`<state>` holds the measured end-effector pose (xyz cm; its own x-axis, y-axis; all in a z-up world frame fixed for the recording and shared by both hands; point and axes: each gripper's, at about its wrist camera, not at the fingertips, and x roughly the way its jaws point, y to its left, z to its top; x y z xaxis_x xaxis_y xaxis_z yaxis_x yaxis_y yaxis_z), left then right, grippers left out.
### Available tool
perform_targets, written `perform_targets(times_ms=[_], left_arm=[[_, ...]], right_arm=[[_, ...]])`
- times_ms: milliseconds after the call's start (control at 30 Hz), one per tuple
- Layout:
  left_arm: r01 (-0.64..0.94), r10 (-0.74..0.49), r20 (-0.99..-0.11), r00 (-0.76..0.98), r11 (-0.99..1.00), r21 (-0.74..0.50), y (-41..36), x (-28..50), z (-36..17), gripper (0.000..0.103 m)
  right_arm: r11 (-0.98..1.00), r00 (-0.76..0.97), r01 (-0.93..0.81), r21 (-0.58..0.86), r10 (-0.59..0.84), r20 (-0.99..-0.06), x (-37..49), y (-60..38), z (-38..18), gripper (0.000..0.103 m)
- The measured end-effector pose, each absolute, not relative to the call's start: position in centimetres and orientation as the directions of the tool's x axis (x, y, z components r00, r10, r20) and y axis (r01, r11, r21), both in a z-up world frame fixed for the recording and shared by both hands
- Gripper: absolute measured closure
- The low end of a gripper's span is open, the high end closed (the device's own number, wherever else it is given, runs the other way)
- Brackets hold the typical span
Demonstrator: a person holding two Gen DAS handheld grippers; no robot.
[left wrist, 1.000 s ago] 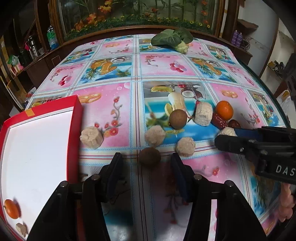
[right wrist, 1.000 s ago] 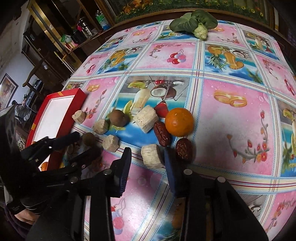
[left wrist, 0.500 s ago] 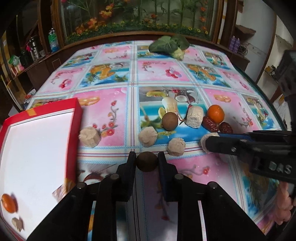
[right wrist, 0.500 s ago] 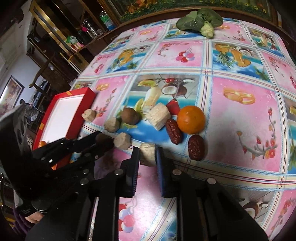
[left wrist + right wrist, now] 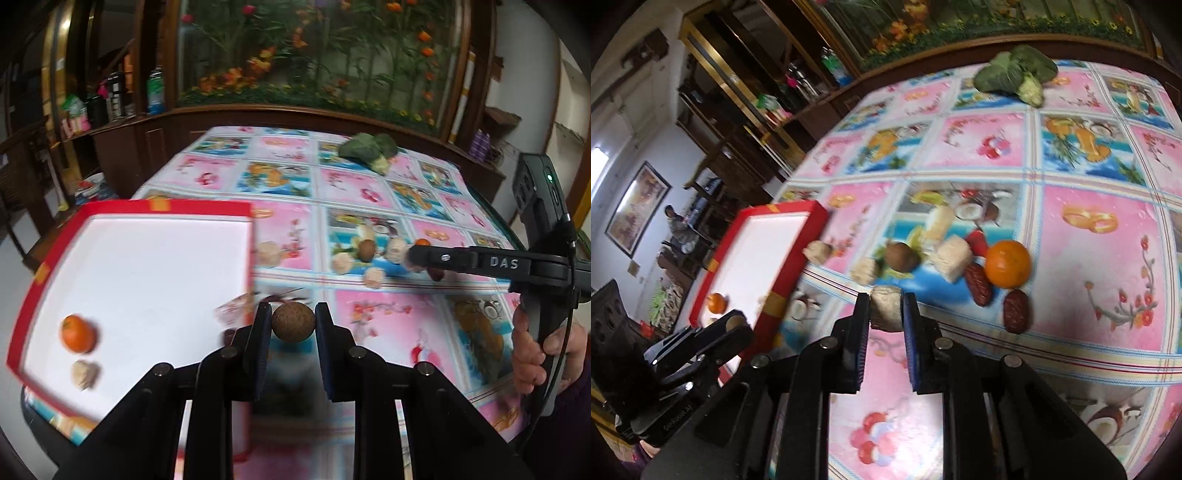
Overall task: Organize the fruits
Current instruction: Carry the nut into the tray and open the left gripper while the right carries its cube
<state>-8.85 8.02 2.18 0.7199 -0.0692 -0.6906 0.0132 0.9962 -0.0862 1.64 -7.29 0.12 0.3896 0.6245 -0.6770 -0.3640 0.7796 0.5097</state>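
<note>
My left gripper is shut on a round brown fruit, held above the table by the near right corner of the red box. The box's white floor holds an orange and a pale chunk. My right gripper is shut on a pale cylindrical chunk, lifted over the table. On the table lie an orange, two dark red dates, a brown fruit and several pale chunks. The red box shows in the right wrist view.
A leafy green vegetable lies at the far side of the patterned tablecloth. Dark wooden cabinets and a planted glass case stand behind the table. The right gripper's body reaches in from the right.
Both grippers, shut on their pieces half a second ago, have lifted them off the table. The left one has moved left toward the red box; the right one has risen and drawn back.
</note>
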Motion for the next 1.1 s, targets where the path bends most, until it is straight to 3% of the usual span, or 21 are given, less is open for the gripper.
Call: perform_targets(times_ms=[333, 733, 1100], left_arm=[[-0.075, -0.025, -0.693, 0.721, 0.991, -0.114, 11.9, -10.6, 1.4, 0.081], [-0.156, 0.044, -0.659, 0.751, 0.981, -0.112, 16.2, -11.2, 2.4, 0.081], [-0.372, 0.260, -0.678, 0.687, 0.928, -0.022, 24.5, -8.0, 2.2, 0.081]], right_arm=[[0.789, 0.402, -0.356, 0.501, 0.614, -0.680, 1.6, -6.4, -0.7, 0.083], [0.700, 0.362, -0.408, 0.586, 0.713, -0.600, 0.5, -1.0, 0.7, 0.083], [0.668, 0.318, -0.509, 0.543, 0.732, -0.602, 1.0, 13.6, 1.7, 0.083]])
